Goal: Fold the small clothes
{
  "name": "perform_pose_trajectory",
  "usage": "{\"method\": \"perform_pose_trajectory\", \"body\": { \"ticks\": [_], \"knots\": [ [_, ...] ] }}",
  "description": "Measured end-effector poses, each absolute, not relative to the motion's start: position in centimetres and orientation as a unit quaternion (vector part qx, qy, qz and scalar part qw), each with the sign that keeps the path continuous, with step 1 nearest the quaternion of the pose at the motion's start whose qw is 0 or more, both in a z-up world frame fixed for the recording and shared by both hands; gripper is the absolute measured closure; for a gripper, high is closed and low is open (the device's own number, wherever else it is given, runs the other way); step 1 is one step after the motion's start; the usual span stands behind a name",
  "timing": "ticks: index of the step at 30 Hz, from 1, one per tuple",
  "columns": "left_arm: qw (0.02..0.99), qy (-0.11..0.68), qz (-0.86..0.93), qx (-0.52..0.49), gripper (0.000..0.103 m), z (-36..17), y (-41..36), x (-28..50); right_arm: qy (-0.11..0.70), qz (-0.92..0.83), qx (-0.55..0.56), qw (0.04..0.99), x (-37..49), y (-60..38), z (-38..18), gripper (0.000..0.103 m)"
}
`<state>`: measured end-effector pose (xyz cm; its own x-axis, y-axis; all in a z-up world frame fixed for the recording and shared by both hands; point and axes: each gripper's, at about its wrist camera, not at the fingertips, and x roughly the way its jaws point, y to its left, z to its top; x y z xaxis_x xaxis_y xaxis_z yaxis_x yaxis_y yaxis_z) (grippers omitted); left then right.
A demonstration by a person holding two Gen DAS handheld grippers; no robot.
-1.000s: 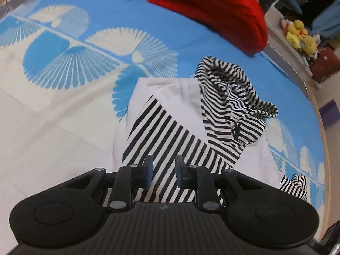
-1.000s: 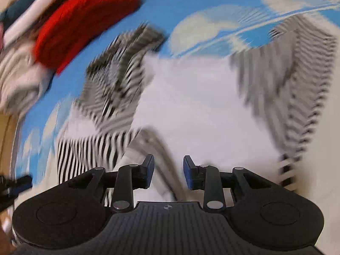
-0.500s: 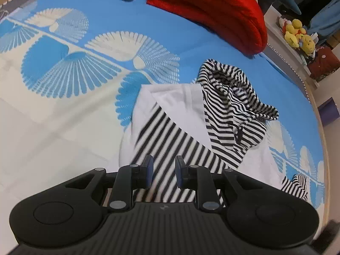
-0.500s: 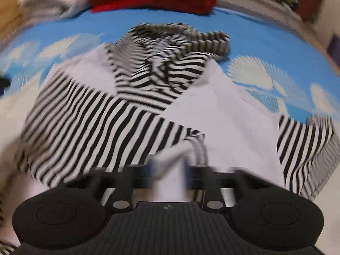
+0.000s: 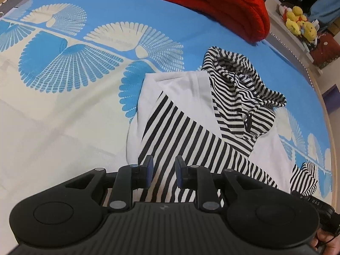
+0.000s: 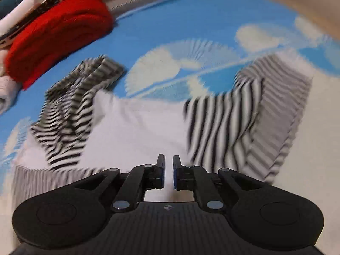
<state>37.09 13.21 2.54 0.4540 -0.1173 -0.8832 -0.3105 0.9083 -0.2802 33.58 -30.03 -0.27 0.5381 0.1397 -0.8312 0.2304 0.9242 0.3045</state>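
Striped sleeve fabric is lying between the parted fingers of the left gripper [image 5: 162,171], at the lower centre of the left wrist view, with nothing gripped. One hooded top [image 5: 191,114], white with black-and-white stripes, is lying spread over the blue fan-patterned bedsheet [image 5: 74,68], its hood [image 5: 240,89] crumpled toward the right of centre. One red folded blanket [image 5: 216,8] is sitting at the upper edge, and a cluster of yellow plush toys [image 5: 299,21] is resting at the upper right. In the blurred right wrist view, the right gripper [image 6: 169,175] is showing its fingers drawn nearly together over the top's white panel; whether it is pinching cloth I cannot tell
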Motion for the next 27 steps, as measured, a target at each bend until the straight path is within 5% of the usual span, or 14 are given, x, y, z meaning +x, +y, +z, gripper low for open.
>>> {"method": "perform_pose_trajectory", "body": {
  "ticks": [2,7,9,10,11,12,18,27],
  "knots": [
    [0.828,0.521,0.059,-0.201,0.080,2.4,13.1,37.1,0.506,0.000,0.191,0.841,33.5,-29.4,-1.1,0.053],
    [0.826,0.525,0.060,-0.197,0.080,2.1,12.8,37.4,0.560,-0.021,0.172,0.810,32.9,-28.1,-4.0,0.053],
    [0.826,0.526,0.060,-0.195,0.080,2.0,12.8,37.4,0.551,-0.023,0.139,0.823,32.5,-27.1,-3.7,0.055],
    [0.826,0.526,0.060,-0.194,0.080,2.0,12.7,37.5,0.547,-0.024,0.132,0.826,32.5,-26.8,-3.6,0.065],
    [0.826,0.526,0.060,-0.193,0.080,2.0,12.7,37.5,0.543,-0.025,0.128,0.830,32.4,-26.7,-3.6,0.089],
    [0.826,0.526,0.060,-0.191,0.080,1.9,12.6,37.5,0.537,-0.026,0.127,0.834,32.2,-26.8,-3.4,0.102],
    [0.826,0.535,0.053,-0.169,0.080,1.1,12.1,37.2,0.429,-0.021,0.123,0.894,31.6,-28.5,1.2,0.102],
    [0.798,0.586,0.036,-0.140,0.080,-3.3,11.2,36.3,0.452,-0.055,0.138,0.880,31.9,-30.3,-0.2,0.097]
  ]
}}
